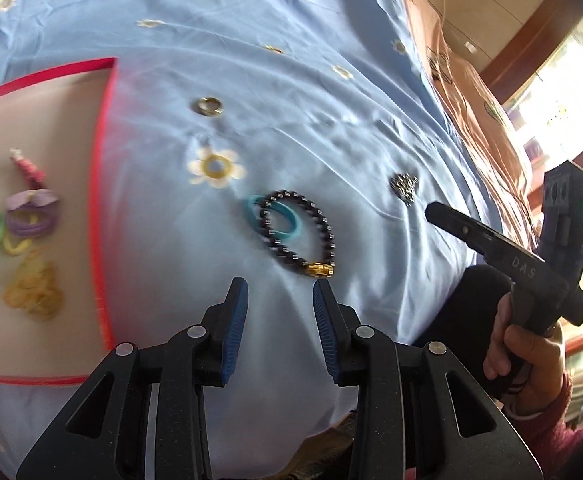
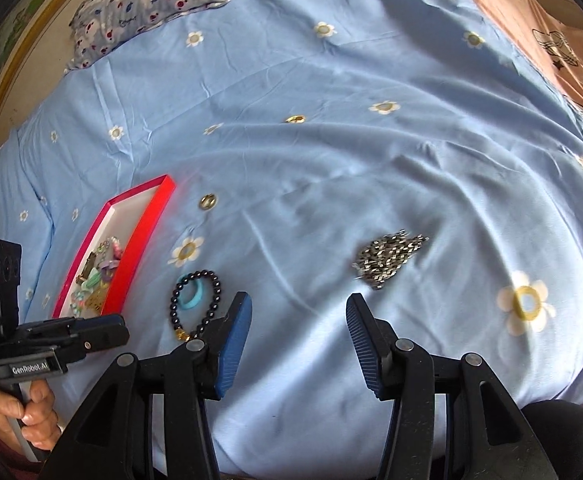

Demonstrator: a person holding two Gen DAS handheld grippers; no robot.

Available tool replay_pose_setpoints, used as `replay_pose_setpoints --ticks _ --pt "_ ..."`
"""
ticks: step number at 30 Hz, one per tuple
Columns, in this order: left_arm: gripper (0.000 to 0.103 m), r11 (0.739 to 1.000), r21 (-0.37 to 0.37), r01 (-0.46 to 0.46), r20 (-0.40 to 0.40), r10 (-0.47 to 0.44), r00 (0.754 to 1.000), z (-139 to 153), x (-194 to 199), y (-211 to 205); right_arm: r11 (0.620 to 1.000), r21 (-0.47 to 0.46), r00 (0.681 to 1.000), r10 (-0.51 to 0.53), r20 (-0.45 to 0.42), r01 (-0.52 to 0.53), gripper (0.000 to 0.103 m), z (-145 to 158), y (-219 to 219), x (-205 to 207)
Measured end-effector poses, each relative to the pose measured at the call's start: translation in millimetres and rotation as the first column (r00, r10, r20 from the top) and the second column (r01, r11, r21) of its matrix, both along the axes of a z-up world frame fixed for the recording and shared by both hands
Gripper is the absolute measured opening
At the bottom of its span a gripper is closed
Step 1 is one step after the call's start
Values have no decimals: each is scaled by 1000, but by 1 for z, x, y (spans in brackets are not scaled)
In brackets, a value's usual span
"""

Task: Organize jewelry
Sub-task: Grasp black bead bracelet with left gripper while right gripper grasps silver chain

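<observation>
A black bead bracelet (image 1: 299, 236) with a gold charm lies on the blue bedsheet, overlapping a teal hair tie (image 1: 271, 216). My left gripper (image 1: 279, 286) is open and empty just short of the bracelet. A silver chain pile (image 2: 389, 258) lies ahead of my right gripper (image 2: 297, 304), which is open and empty; the chain shows small in the left wrist view (image 1: 403, 186). A gold ring (image 1: 209, 105) lies further off. The red-rimmed tray (image 1: 101, 184) on the left holds hair ties and gold pieces. The bracelet (image 2: 195, 304) and tray (image 2: 131, 248) also show in the right wrist view.
A patterned pillow (image 2: 147, 4) lies at the far end of the bed. An orange blanket (image 2: 551, 40) covers the right side. The right hand-held gripper body (image 1: 531, 264) shows at the right of the left wrist view.
</observation>
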State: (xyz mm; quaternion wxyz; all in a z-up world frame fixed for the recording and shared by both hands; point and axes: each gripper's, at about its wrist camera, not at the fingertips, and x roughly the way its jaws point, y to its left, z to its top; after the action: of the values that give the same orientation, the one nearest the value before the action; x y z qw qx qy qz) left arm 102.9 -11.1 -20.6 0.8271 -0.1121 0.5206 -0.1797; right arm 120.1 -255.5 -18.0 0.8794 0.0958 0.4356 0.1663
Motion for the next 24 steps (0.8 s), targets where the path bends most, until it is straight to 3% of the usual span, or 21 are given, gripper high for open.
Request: replay_pose_setpoints --ticks 4,20,24 --pt "32 1000 -8 25 -23 -26 999 -6 9 -17 1000 -22 1000 -23 -10 23 57 -3 -8 5" --pt "31 999 -39 -4 -62 2 998 -28 33 -28 993 -98 993 -73 -88 64 57 -34 -8 52" --pt "17 1000 -31 -2 -43 1 999 -29 35 -27 988 -142 996 -71 -44 64 56 -39 0 60"
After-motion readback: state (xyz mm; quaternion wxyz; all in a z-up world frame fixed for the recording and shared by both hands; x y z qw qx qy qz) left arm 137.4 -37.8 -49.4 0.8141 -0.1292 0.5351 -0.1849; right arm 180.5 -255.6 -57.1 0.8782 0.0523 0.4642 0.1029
